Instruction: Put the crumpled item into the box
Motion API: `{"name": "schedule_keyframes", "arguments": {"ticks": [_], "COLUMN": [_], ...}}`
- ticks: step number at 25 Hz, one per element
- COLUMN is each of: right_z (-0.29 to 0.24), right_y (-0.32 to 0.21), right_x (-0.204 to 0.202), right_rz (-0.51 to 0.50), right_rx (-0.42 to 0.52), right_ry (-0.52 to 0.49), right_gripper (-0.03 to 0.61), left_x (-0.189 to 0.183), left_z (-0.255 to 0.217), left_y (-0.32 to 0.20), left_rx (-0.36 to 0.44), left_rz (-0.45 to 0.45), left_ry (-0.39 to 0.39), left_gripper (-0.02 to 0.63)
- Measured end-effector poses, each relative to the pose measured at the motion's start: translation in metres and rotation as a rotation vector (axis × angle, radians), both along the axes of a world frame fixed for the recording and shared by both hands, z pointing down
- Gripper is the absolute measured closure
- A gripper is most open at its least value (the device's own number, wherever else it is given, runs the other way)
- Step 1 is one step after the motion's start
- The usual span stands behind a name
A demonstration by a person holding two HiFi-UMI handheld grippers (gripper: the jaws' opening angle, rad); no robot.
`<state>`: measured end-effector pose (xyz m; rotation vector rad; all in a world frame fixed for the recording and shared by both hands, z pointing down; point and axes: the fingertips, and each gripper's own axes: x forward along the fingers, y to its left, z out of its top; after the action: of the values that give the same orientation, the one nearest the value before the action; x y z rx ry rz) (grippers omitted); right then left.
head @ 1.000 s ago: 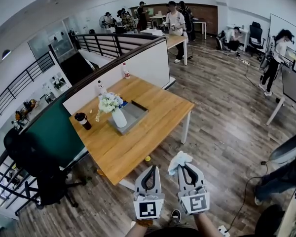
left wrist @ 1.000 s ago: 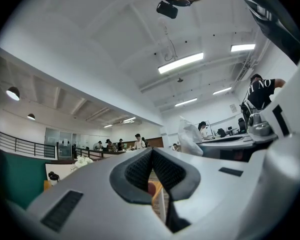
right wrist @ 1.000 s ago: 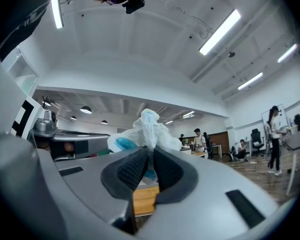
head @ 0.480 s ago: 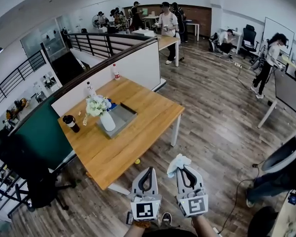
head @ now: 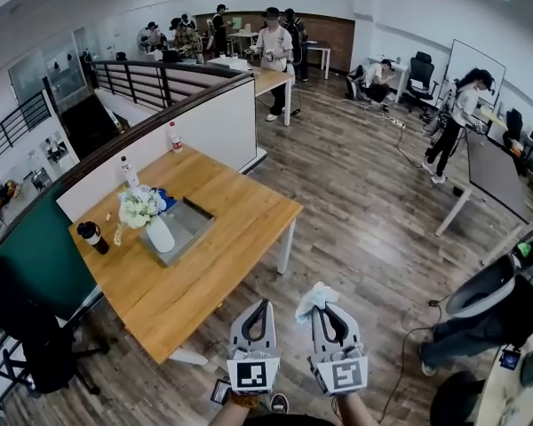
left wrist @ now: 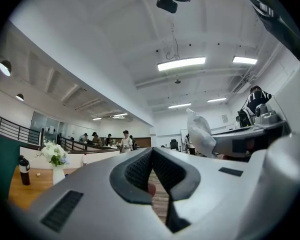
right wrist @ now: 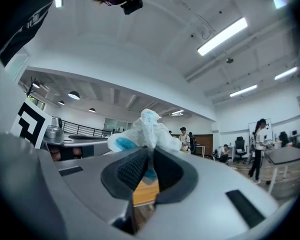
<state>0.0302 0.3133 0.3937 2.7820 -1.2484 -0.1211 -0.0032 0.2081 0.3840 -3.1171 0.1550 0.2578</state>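
White crumpled item (head: 317,295) is pinched tight in the right gripper (head: 321,309), out over the floor. The left gripper (head: 258,307) has its jaws together on nothing. The grey box (head: 198,221) sits mid-table (head: 249,229), well apart. I think the carrying and dropping in are left to do.

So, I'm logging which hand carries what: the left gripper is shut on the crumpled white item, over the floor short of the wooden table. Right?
Not the left. The right gripper is shut on the crumpled white item, as the right gripper view shows; the left gripper is shut on nothing. It is over the floor, short of the wooden table.
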Motion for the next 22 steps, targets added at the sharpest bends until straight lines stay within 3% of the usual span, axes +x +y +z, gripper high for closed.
{"name": "schedule_keyframes", "arguments": {"ticks": [11, 22], "right_z": [-0.005, -0.02], "right_y": [-0.034, -0.126], "right_x": [0.065, 0.107], "right_rz": [0.074, 0.03], "right_rx": [-0.009, -0.042], "right_ry": [0.01, 0.039], "right_gripper": [0.537, 0.537], "left_x": [0.08, 0.117], "left_z": [-0.006, -0.017], "left_y": [-0.031, -0.122], "left_rx": [0.009, -0.01], "left_rz": [0.107, 0.073], "left_ry": [0.017, 0.051], "left_gripper": [0.591, 0.591]}}
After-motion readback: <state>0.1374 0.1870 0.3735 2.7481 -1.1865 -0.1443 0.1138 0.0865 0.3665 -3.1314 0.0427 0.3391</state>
